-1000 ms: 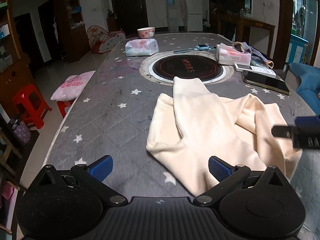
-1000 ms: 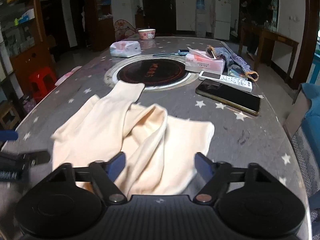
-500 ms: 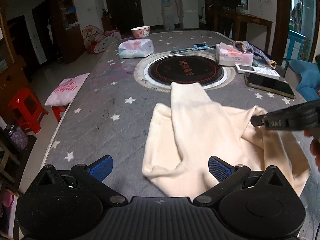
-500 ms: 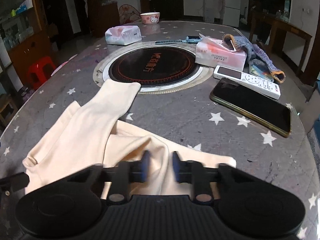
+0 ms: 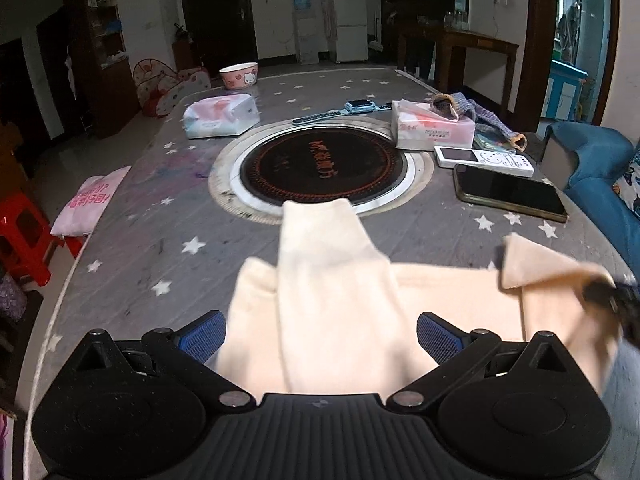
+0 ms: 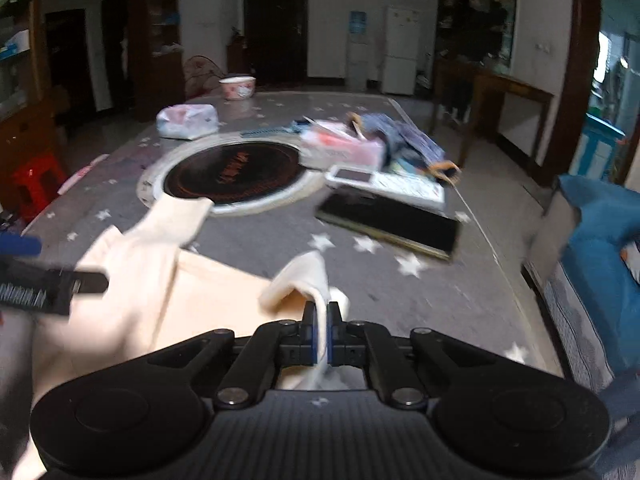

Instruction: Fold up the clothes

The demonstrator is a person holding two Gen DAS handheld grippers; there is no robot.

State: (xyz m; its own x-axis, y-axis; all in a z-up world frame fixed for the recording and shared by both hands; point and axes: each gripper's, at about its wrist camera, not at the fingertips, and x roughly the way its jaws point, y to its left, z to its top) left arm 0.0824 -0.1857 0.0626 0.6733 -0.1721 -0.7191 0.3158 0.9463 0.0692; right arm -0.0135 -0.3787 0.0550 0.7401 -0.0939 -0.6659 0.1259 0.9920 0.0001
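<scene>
A cream-coloured soft garment (image 5: 332, 304) lies spread on the grey star-patterned table (image 5: 168, 216), one sleeve reaching the round black inset hob (image 5: 320, 164). The right claw (image 6: 321, 334) is clamped on a raised fold of the garment at its right side. The left claw (image 5: 318, 334) stands wide apart over the garment's near edge, gripping nothing. A black phone (image 5: 510, 192) lies well apart.
</scene>
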